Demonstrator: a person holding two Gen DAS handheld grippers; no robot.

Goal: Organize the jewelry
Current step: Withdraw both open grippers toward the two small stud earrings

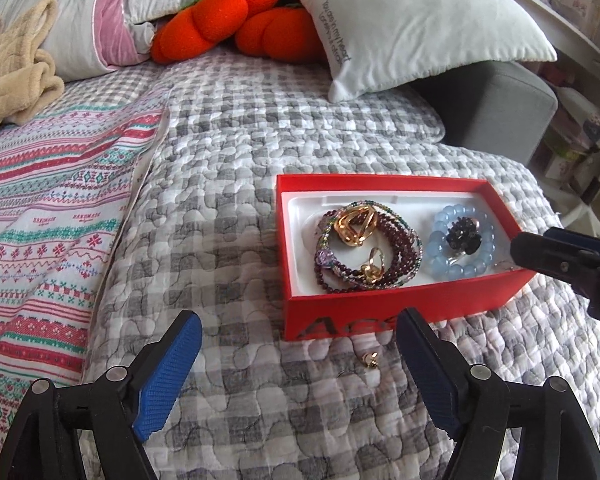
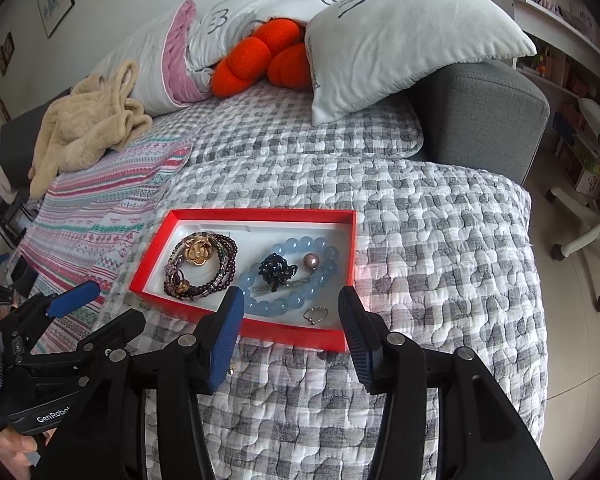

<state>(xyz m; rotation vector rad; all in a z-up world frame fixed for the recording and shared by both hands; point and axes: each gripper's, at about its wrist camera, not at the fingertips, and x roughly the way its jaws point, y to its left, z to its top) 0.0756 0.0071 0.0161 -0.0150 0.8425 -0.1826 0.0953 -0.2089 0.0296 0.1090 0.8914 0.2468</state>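
A red box (image 1: pixel 380 314) lies on the grey checked quilt. It holds dark red bead bracelets (image 1: pixel 384 266) with gold pieces (image 1: pixel 358 224), a pale blue bead bracelet (image 1: pixel 440 236) and a black ornament (image 1: pixel 462 238). A small gold earring (image 1: pixel 370 359) lies on the quilt just in front of the box, between the fingers of my open left gripper (image 1: pixel 298 320). My right gripper (image 2: pixel 291 294) hovers open over the box's near edge (image 2: pixel 292 336), above the blue bracelet (image 2: pixel 296 245). A pearl (image 2: pixel 311 260) and a silver ring (image 2: pixel 315 314) also lie in the box. Neither gripper holds anything.
Pillows (image 2: pixel 400 40), an orange plush (image 2: pixel 256 60) and a beige blanket (image 2: pixel 88 128) lie at the far end of the bed. A striped patterned cloth (image 1: pixel 40 220) covers the left side. A grey sofa arm (image 2: pixel 488 112) and a white office chair (image 2: pixel 588 232) stand at the right.
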